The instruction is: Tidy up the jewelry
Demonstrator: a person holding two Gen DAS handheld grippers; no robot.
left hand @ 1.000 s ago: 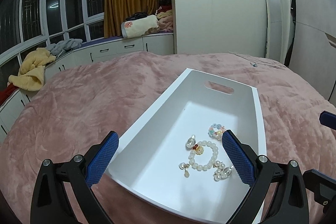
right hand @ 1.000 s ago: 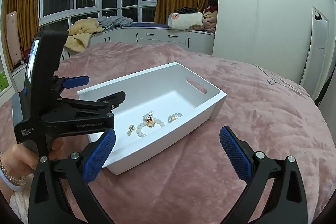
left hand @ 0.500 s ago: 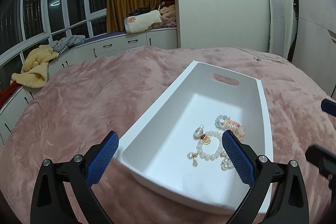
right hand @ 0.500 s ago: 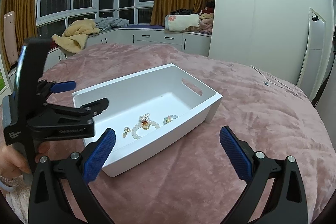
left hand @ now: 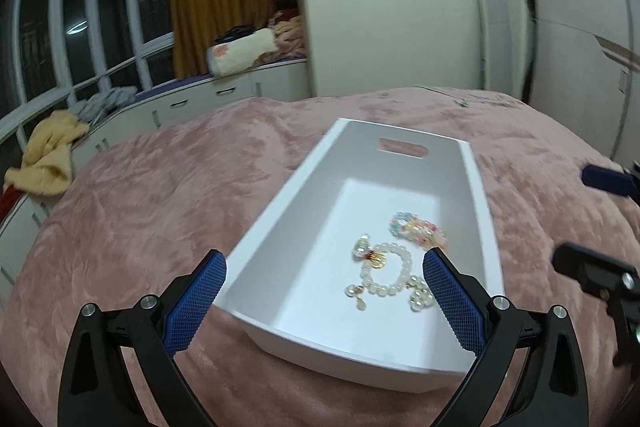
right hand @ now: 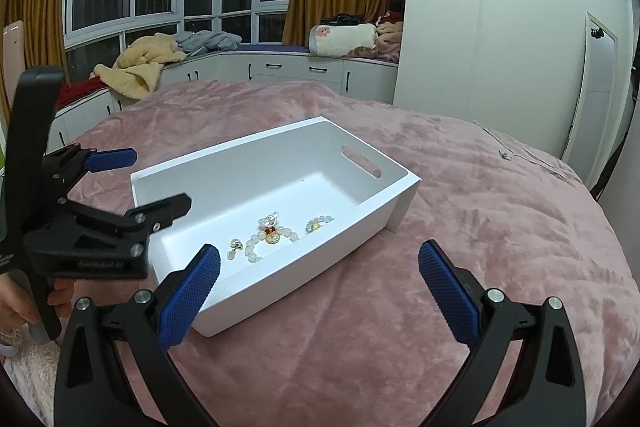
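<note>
You hold both tongs spread wide and empty above a pink bed (right hand: 460, 195), the left tongs (left hand: 324, 291) poised over the near end of a white bin (left hand: 280, 211) and the right tongs (right hand: 320, 283) hanging off its long side. The jewelry lies inside the bin, gathered on the floor toward its near end, none of it gripped.

By the look of things, the collecting step is done or close to it, since no piece shows on the blanket in either view; what remains is a judgement call between arranging the pieces and leaving them be. If you go in again, you need a slow descent with the blue pads (left hand: 454, 303) straddling a single item, because the pieces lie touching or just beside one another and a broad pinch would drag several at once.

The count: one bin with a slot handle; one white pearl bracelet (left hand: 386, 277) with a gold charm; one pastel bead bracelet (left hand: 418, 229) beside it; and roughly three small pearl or silver pieces (left hand: 356, 295) around the bracelet, though blur makes that last figure uncertain.
</note>
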